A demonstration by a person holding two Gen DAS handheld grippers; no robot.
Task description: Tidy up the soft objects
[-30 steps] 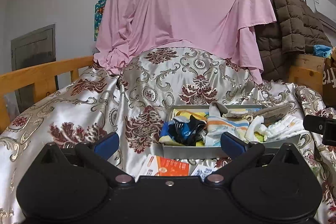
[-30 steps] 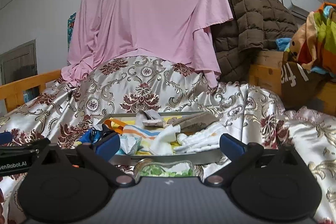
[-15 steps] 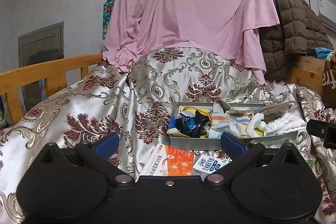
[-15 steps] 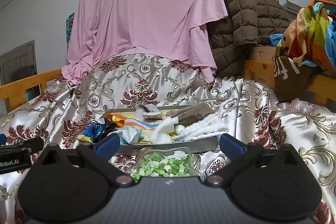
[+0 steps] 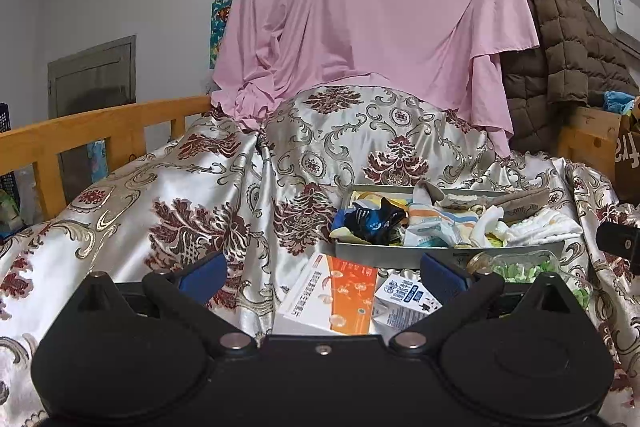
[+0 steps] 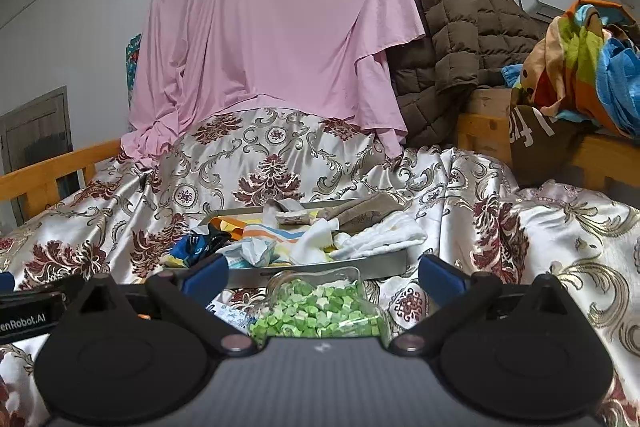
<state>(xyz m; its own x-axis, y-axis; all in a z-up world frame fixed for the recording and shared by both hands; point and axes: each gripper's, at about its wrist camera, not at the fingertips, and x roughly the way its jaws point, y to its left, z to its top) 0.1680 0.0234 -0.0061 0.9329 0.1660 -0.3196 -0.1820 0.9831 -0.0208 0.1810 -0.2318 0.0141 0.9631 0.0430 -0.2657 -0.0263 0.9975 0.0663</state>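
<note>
Barely begun: socks (image 5: 374, 223) and cloths (image 6: 380, 239) heaped unsorted in the grey tray (image 5: 440, 255) on the bed; jaws of both grippers apart, empty

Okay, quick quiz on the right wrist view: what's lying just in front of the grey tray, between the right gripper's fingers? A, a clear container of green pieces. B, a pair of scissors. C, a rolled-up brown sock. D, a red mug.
A: the right wrist view shows a clear container of green pieces lying on the patterned bedspread, in front of the grey tray, between the open right gripper fingers.
</note>
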